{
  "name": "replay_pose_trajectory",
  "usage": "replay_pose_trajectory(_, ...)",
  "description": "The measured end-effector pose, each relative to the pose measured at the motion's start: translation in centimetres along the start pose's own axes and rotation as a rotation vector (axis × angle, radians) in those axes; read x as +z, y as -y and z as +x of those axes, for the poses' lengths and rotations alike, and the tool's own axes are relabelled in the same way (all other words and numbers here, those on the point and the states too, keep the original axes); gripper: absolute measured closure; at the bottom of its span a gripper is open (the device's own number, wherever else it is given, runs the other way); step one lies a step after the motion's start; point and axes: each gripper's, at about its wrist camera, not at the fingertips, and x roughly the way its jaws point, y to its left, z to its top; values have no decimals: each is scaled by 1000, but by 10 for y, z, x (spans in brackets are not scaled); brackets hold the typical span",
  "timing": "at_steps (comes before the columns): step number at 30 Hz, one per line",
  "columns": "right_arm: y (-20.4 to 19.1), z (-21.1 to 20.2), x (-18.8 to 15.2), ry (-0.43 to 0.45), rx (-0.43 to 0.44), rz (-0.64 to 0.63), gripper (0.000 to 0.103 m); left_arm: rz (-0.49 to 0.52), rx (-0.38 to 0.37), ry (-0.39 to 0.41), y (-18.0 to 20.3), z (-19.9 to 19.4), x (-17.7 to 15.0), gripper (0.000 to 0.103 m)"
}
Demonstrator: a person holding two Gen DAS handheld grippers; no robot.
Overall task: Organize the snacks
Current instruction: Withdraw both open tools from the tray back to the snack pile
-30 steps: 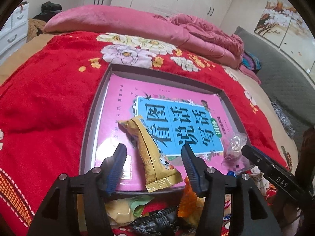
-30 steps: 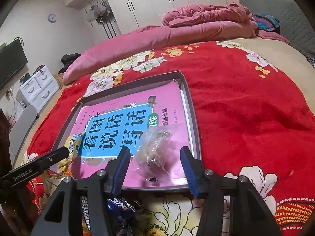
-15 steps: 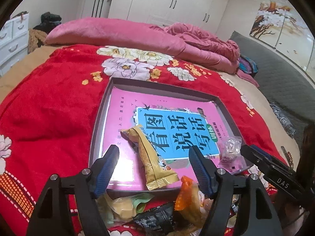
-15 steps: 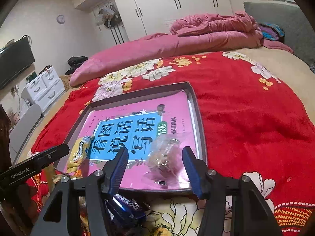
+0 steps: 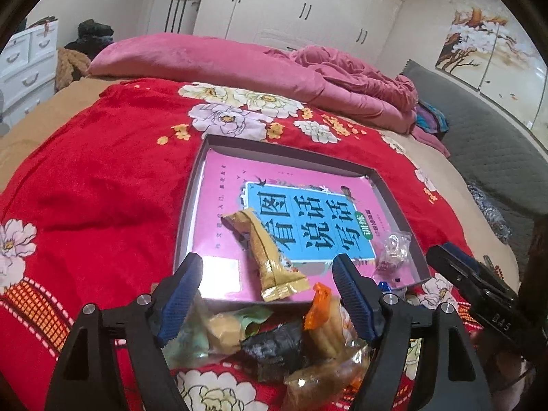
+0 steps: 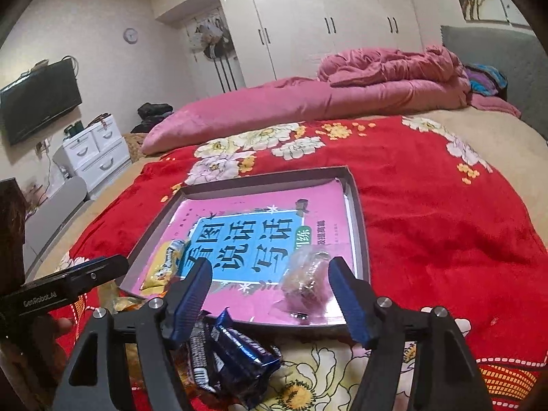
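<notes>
A shallow grey tray [image 5: 191, 202] [image 6: 359, 212] with a pink and blue book inside lies on the red bed cover. A gold snack packet [image 5: 270, 257] [image 6: 161, 267] lies at the tray's near left. A clear-wrapped snack [image 5: 394, 250] [image 6: 306, 274] lies at its near right. My left gripper [image 5: 269, 294] is open and empty, above a pile of loose snacks [image 5: 274, 335] in front of the tray. My right gripper [image 6: 270, 294] is open and empty, above dark blue packets [image 6: 236, 349].
A pink duvet [image 5: 239, 65] lies across the far side of the bed. The red flowered blanket [image 5: 96, 178] surrounds the tray. White drawers [image 6: 92, 154] stand at the left. Each gripper shows at the edge of the other's view.
Both grippers have pulled back and up from the tray. The gold packet and the clear-wrapped snack stay in the tray. More of the loose snacks in front has come into view.
</notes>
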Motion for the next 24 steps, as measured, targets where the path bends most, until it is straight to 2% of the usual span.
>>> replay_pose_trajectory(4,-10,-6,-2,11,17,-43,26,4,1,-11,1,-4,-5,24)
replay_pose_trajectory(24,-43,-22,-20,-15,16,-209,24,44,25,-55,5,-26,-30,24)
